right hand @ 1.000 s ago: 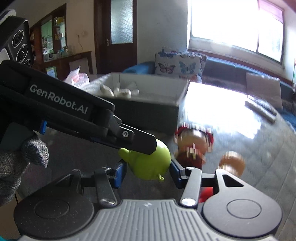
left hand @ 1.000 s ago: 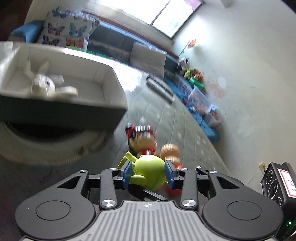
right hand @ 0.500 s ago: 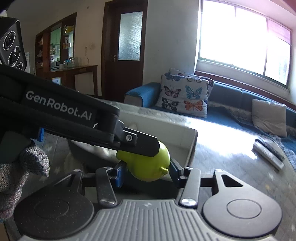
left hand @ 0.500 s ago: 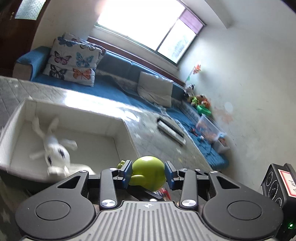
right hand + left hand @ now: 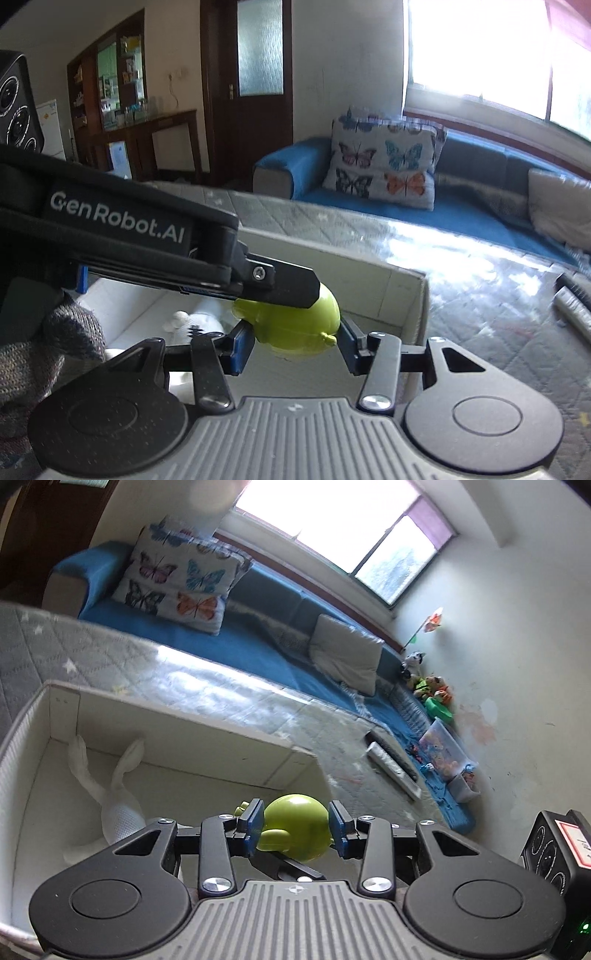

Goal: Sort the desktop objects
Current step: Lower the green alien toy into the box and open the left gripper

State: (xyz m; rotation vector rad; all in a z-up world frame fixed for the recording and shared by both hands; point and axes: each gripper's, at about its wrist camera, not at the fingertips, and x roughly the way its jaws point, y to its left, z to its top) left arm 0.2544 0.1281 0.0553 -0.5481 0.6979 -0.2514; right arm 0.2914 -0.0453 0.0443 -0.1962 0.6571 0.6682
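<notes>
A round green toy (image 5: 297,827) sits between the blue pads of my left gripper (image 5: 296,827), which is shut on it. In the right wrist view the same green toy (image 5: 295,325) also sits between the pads of my right gripper (image 5: 293,349), which is shut on it too; the left gripper's black body crosses above it. Both hold the toy over the open white box (image 5: 177,746). A white plush rabbit (image 5: 110,794) lies inside the box, also seen in the right wrist view (image 5: 199,323).
The box (image 5: 369,273) stands on a grey quilted table (image 5: 498,295). Two remote controls (image 5: 393,771) lie on the table to the right. A blue sofa with a butterfly cushion (image 5: 173,579) runs behind. A gloved hand (image 5: 40,354) holds the left gripper.
Both grippers have lifted the green toy from beside the doll figures on the table and carried it up and over the white box. The dolls have left the view.
</notes>
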